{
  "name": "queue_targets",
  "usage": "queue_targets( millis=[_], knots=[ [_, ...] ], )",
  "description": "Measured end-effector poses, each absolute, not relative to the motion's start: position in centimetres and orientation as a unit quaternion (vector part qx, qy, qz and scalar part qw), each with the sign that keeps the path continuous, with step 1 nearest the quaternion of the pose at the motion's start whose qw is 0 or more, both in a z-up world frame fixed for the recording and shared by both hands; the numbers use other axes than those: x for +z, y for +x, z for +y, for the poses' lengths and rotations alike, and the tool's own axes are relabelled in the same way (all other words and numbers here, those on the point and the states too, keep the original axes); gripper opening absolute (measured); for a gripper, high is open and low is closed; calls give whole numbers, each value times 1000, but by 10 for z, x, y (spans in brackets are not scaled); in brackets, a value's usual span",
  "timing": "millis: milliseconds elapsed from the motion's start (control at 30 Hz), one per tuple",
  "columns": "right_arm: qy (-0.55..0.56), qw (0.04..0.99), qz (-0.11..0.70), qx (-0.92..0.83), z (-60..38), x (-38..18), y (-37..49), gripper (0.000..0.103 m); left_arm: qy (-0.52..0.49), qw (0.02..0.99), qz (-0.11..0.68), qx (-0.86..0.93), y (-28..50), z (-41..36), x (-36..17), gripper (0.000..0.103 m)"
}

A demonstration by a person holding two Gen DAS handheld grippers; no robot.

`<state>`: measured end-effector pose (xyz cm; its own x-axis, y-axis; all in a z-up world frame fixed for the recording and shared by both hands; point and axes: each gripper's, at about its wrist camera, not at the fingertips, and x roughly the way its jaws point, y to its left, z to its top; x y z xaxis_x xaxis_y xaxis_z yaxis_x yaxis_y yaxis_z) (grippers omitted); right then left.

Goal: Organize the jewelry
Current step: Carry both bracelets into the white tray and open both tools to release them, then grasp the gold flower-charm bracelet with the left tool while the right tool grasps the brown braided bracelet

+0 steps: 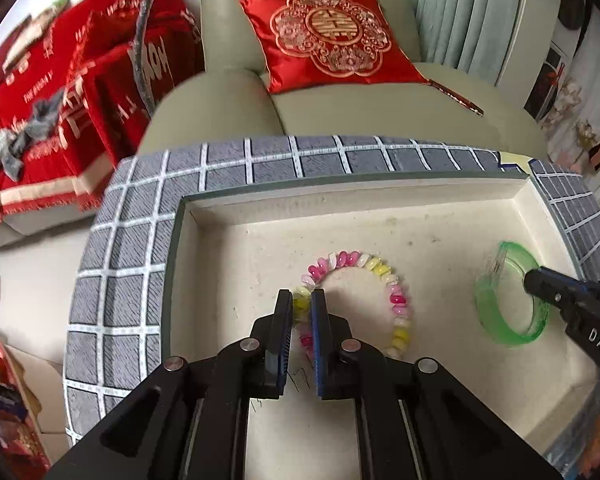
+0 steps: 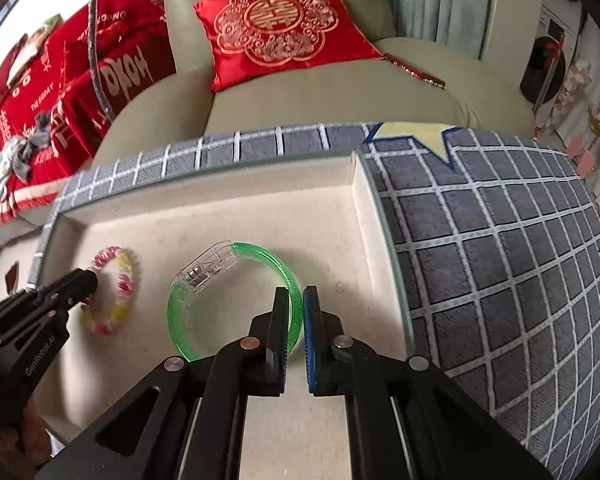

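Left side: red printed fabric (image 1: pixel 40 92) lies heaped on the sofa, well beyond the far-left corner of the bench (image 1: pixel 116 264), which is covered in grey cloth with a white grid.

On the bench sits a shallow cream rectangular tray (image 1: pixel 380 216) with a pale green rim.

My left gripper (image 1: pixel 302 300) has its jaws closed narrow on the pink, white and yellow beaded bracelet (image 1: pixel 396 300). The beads at the ring's left side are pinched between the pads. The bracelet is in the tray's middle, nearer its left wall; whether it rests on the floor there I cannot tell.

Behind the tray, centre: a pale green leather armchair (image 1: pixel 340 112) carrying a red satin cushion with gold embroidery (image 1: pixel 332 36).

My right gripper (image 2: pixel 298 300) has its jaws closed narrow on the translucent green plastic bangle with a clear clasp section (image 2: pixel 236 254), gripping the band's right-hand arc. The bangle is in the tray's right half, near the right wall.

Far right: a pale yellow star shape (image 2: pixel 416 134) shows on the bench cloth beyond the tray's far-right corner.
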<state>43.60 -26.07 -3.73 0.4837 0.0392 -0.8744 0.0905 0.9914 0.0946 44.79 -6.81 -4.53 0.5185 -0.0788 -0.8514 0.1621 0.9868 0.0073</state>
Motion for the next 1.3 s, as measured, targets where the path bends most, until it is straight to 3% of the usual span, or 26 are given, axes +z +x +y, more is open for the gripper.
queue_targets(
  millis=[233,300,333,367,467,500,533,567,600,833,900,933,967,1133,1200,1300],
  knots=[
    [60,860,507,-7,-259,-38,432,12,88,873,478,-54,445,-80,-45,24],
    [78,862,501,2,-259,-33,429,29,87,874,475,-53,444,-80,-44,24],
    [84,864,496,5,-259,-31,427,51,86,875,474,-52,444,-80,-44,24],
    [93,869,485,8,-261,-25,423,63,85,876,472,-51,443,-80,-44,24],
    [110,876,470,9,-264,-14,415,63,86,879,467,-50,443,-79,-42,24],
    [123,877,465,5,-268,-9,411,63,86,879,466,-52,442,-80,-42,28],
    [134,877,461,5,-271,-6,408,63,85,880,464,-55,442,-80,-41,43],
    [145,878,457,5,-274,-3,405,63,83,880,464,-55,441,-80,-40,98],
    [154,878,453,3,-277,0,401,63,76,885,457,-50,438,-79,-36,103],
    [168,877,449,-2,-287,10,370,63,76,904,417,-60,415,-77,-12,103],
    [171,878,446,4,-287,13,358,70,74,908,408,-65,400,-72,-2,103],
    [174,880,442,8,-287,15,349,82,73,909,405,-67,393,-70,3,103],
    [178,881,438,12,-287,17,342,85,71,911,401,-71,384,-66,8,103],
    [186,891,412,31,-285,27,300,89,61,908,406,-86,340,-43,17,103],
    [192,896,398,34,-285,32,283,101,50,901,421,-89,326,-31,13,103],
    [208,899,384,40,-284,37,258,103,46,891,441,-101,306,-20,5,103]
  ],
)
